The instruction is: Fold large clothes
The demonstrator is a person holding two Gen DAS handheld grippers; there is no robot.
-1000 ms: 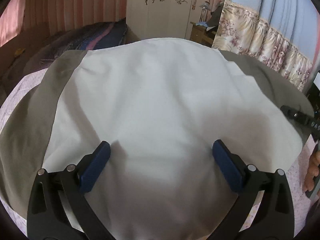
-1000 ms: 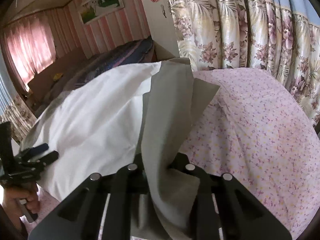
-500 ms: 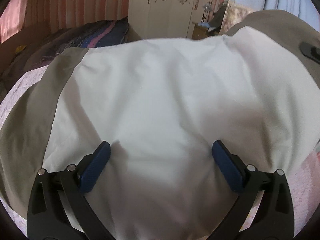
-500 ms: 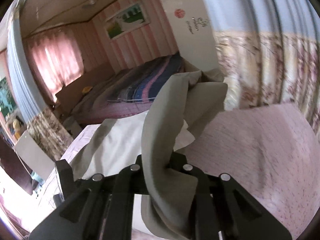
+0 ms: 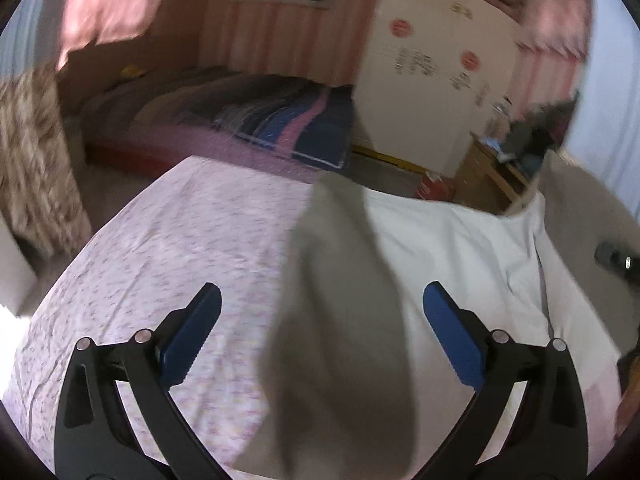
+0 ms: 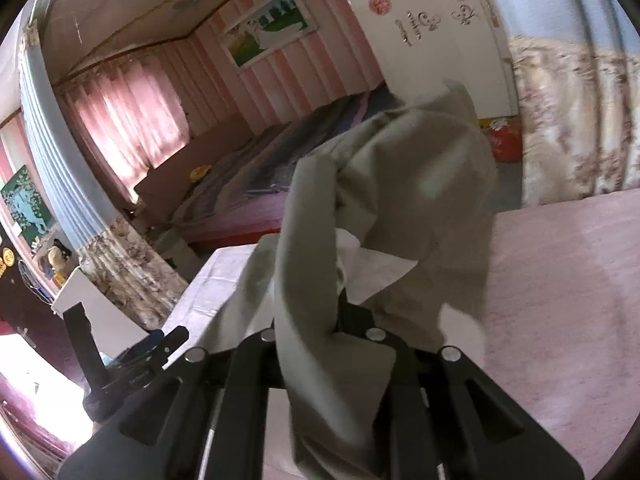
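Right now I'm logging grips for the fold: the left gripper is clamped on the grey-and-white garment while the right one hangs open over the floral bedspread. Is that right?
No, the sides are swapped. The right wrist view shows the right gripper shut on the grey-and-white garment. The left wrist view shows the left gripper open over the floral bedspread, holding nothing.

- The garment (image 5: 460, 248) is a large two-tone piece: a white body with grey-beige sleeves and side panels.
- Its white part lies spread on the pink floral bedsheet (image 5: 168, 264), toward the sheet's right side in the left wrist view.
- A grey-beige sleeve (image 5: 340, 320) hangs blurred in front of the white part, crossing over the bedsheet.
- In the right wrist view the grey-beige cloth (image 6: 400, 208) is bunched and lifted above the bedsheet, with a white fold showing under it.
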